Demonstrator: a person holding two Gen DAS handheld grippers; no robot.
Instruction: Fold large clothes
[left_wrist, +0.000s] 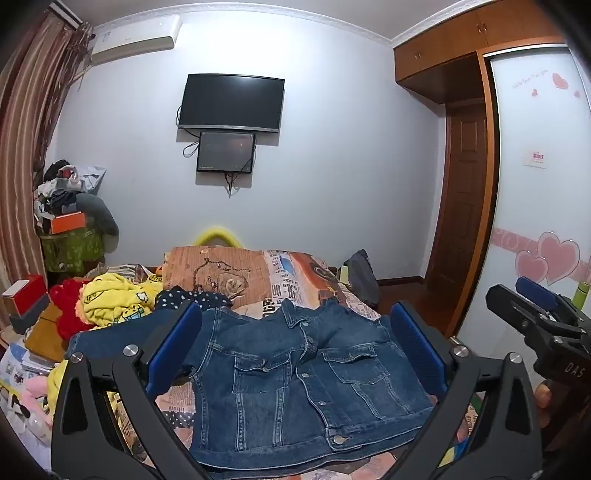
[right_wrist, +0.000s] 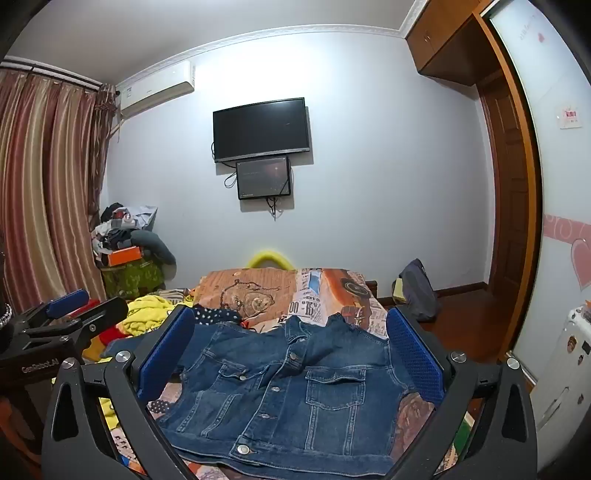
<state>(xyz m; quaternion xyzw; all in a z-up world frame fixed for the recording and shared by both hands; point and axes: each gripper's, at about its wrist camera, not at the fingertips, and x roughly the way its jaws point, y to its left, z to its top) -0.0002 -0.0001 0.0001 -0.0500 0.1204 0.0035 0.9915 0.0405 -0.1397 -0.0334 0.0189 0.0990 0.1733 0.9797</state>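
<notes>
Denim jacket (left_wrist: 295, 373) lies front-up, buttoned, at near edge of bed (left_wrist: 229, 273). Left hand-held gripper (left_wrist: 295, 354) and right hand-held gripper (right_wrist: 291, 354) both spread wide, holding nothing, above it. Judgement: denim heavy, stiffish, not slippery; pinch at shoulder seams or hem corners.

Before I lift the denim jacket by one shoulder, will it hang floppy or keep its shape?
The denim jacket will probably droop but in stiff, broad folds: its collar already stands up. Thick seams, pockets and metal buttons suggest some weight. The sleeve lying out to one side would likely trail.
</notes>
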